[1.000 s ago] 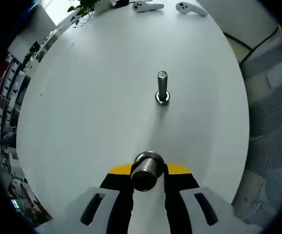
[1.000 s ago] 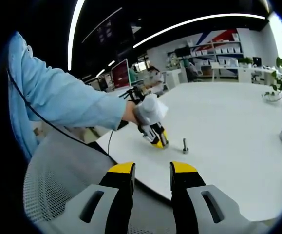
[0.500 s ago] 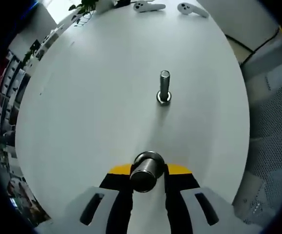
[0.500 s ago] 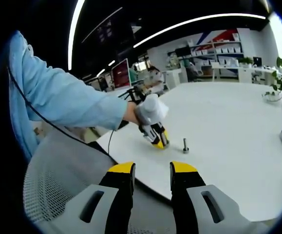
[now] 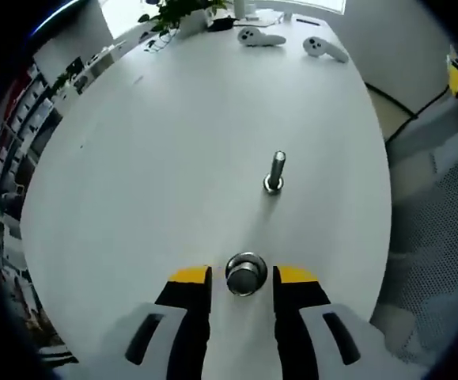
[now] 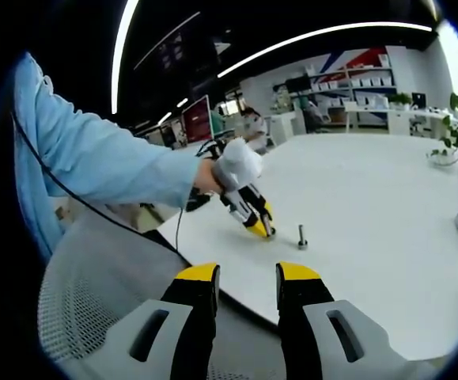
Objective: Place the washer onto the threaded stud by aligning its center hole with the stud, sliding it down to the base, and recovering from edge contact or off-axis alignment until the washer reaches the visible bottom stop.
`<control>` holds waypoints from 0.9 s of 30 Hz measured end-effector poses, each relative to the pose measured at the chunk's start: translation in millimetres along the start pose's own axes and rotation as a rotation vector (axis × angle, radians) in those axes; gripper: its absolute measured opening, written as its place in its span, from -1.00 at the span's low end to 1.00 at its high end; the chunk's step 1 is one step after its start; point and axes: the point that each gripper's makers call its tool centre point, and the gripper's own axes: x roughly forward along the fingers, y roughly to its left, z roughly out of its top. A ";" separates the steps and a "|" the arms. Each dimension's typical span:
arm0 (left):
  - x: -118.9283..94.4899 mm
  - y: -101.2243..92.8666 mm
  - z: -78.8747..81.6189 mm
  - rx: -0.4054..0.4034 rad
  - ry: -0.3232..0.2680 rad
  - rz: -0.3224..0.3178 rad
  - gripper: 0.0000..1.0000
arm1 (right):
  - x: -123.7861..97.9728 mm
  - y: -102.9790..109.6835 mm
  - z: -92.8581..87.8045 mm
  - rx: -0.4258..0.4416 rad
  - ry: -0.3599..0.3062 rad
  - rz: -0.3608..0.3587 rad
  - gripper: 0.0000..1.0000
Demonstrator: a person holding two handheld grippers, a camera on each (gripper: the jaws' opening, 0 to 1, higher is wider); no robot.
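I see the left gripper (image 5: pixel 242 279) released, washer (image 5: pixel 245 274) lying between its jaws, stud (image 5: pixel 275 172) farther ahead; right gripper (image 6: pixel 247 279) released, nothing held.

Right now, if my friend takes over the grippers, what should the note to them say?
Left gripper: open, jaws either side of a round metal piece on the table, not touching.
Right gripper: open, empty, off the table's edge.
Stud: upright ahead of the left gripper, ring at its base; maybe the washer, cannot tell.
Left: confirm the washer sits at the bottom.
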 end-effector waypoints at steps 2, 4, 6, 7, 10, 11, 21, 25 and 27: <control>-1.1 -2.3 -0.1 0.025 0.000 0.007 -0.73 | 0.0 -0.1 0.3 0.000 -0.002 0.000 -0.39; -1.0 -2.9 -0.9 0.037 0.003 0.009 -0.75 | -0.1 0.0 0.1 0.000 -0.001 0.000 -0.39; -1.2 -3.1 -0.6 0.037 0.001 0.008 -0.75 | -0.1 -0.2 0.1 0.001 -0.001 -0.001 -0.39; -0.9 -3.5 -0.3 0.034 0.003 0.010 -0.75 | -0.2 -0.2 0.1 0.001 -0.002 -0.002 -0.39; -0.5 -5.0 0.6 0.039 0.004 0.009 -0.76 | -0.3 -0.4 0.2 0.002 -0.002 -0.003 -0.39; -0.4 -5.9 1.3 0.044 0.003 0.009 -0.76 | -0.3 -0.4 0.2 0.002 -0.003 -0.003 -0.39; 0.6 -17.2 3.6 0.044 0.005 -0.012 -0.77 | -0.4 0.0 0.7 0.000 -0.005 -0.002 -0.39; 0.1 -17.6 2.1 0.041 0.008 0.001 -0.76 | 0.9 8.0 -3.9 -0.044 0.035 0.055 -0.35; 0.1 -18.4 1.8 0.029 0.008 -0.002 -0.77 | 2.3 20.1 -7.2 -0.087 0.075 0.172 -0.36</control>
